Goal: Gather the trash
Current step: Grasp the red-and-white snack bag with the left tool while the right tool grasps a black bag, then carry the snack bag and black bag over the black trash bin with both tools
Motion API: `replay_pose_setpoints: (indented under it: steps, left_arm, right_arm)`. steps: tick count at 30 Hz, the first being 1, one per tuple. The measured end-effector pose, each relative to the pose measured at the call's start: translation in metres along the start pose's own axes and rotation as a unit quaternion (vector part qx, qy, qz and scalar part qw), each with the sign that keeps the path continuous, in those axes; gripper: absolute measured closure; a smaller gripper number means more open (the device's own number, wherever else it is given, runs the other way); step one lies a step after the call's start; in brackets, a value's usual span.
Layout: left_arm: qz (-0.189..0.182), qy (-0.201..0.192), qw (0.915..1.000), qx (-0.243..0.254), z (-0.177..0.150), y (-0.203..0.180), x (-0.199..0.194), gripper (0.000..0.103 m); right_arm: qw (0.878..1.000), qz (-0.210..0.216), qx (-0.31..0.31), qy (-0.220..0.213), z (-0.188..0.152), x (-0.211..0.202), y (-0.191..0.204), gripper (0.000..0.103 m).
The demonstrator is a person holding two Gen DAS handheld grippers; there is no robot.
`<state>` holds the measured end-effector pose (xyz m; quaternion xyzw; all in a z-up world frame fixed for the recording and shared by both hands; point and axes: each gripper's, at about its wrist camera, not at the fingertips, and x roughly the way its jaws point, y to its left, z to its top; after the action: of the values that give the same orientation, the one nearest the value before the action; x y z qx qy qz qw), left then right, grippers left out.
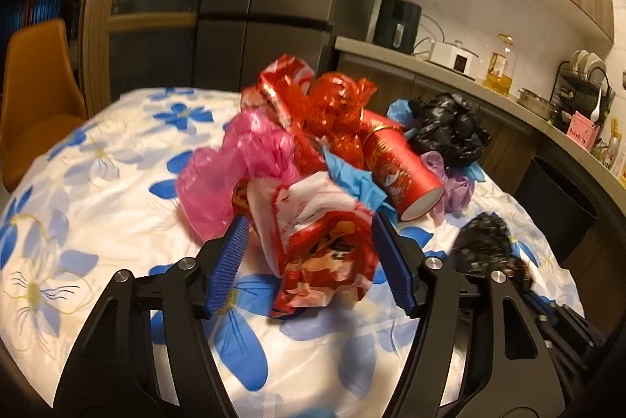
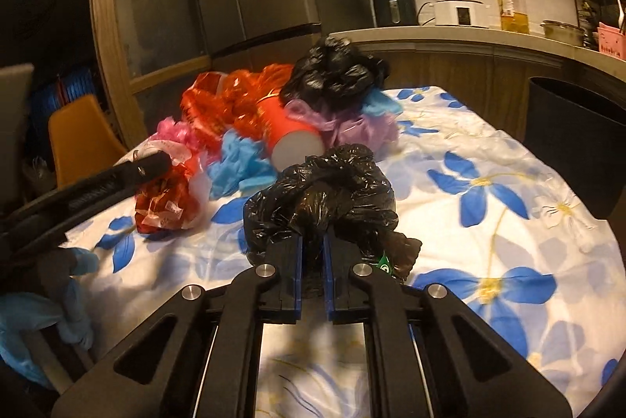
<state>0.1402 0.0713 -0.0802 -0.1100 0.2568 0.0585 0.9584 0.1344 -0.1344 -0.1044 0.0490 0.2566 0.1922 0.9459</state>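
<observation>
A heap of trash lies on the flowered tablecloth [image 1: 90,159]: pink bag [image 1: 234,163], red crinkled bags [image 1: 336,105], red paper cup [image 1: 403,171], blue wad, purple bag and a black bag [image 1: 450,128]. My left gripper [image 1: 309,253] is open, its jaws around a red and white wrapper bag [image 1: 324,245]. My right gripper [image 2: 313,261] is shut on a crumpled black plastic bag [image 2: 324,191], which also shows in the left wrist view [image 1: 485,245]. The left gripper and the wrapper [image 2: 168,199] show at the left in the right wrist view.
A dark trash bin [image 2: 575,140] stands past the table's right side, below the kitchen counter [image 2: 469,38] with appliances, an oil bottle and a dish rack. An orange chair [image 1: 35,85] stands at the far left. A fridge stands behind the table.
</observation>
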Motion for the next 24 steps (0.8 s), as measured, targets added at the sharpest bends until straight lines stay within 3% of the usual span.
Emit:
replay_pose_setpoints:
  steps: [3,9,16,24]
  left_arm:
    - [-0.004,0.027,0.9996,-0.011,-0.002,0.004,0.009,0.068]
    - [-0.021,0.042,0.9989,-0.005,-0.006,0.004,0.013,0.094]
    - [-0.024,0.023,0.9993,0.015,-0.010,-0.007,-0.013,0.097]
    - [-0.034,-0.034,0.9986,0.022,-0.003,-0.018,-0.070,0.097]
  right_arm:
    - [1.000,-0.001,0.004,-0.003,0.002,-0.004,-0.004,0.093]
    - [1.000,0.003,0.002,-0.009,0.004,-0.010,-0.004,0.094]
    - [1.000,0.006,0.004,-0.023,0.009,-0.023,-0.006,0.093]
    - [0.999,0.004,0.006,-0.041,0.017,-0.048,-0.014,0.094]
